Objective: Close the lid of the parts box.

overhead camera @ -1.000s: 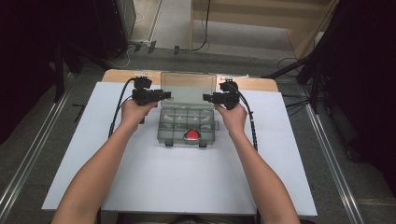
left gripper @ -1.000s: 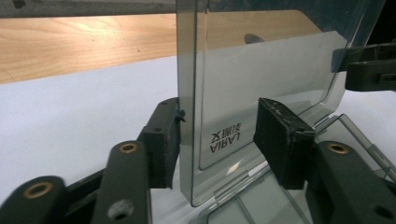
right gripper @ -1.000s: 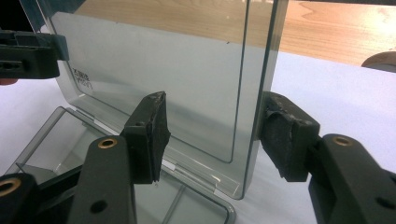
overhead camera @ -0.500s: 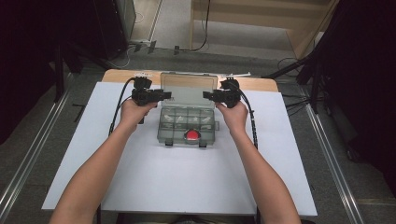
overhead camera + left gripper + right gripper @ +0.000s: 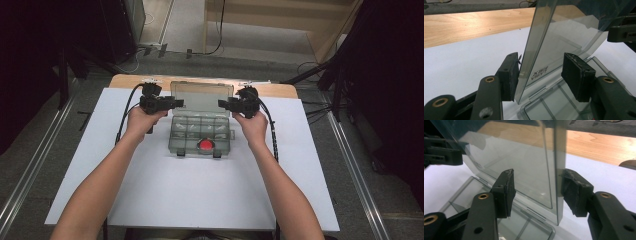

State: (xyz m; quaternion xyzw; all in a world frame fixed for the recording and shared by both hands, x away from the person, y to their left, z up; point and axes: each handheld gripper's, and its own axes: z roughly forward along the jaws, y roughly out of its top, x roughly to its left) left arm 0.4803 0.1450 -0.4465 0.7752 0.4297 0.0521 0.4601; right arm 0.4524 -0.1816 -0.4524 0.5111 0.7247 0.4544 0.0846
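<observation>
White sheet covers the table, with a wooden strip along its far edge. From the high view, one clear box sits mid-sheet, its lid raised near upright; one red item lies in a front compartment, and the other contents are too faint to count. Two grippers flank the lid, left gripper and right gripper, likely to steady it from both sides

Left gripper view: jaws apart, straddling the lid's edge; one pad looks to touch it, the other stands clear

Right gripper view: jaws apart around the opposite edge of the lid, not clamped
</observation>
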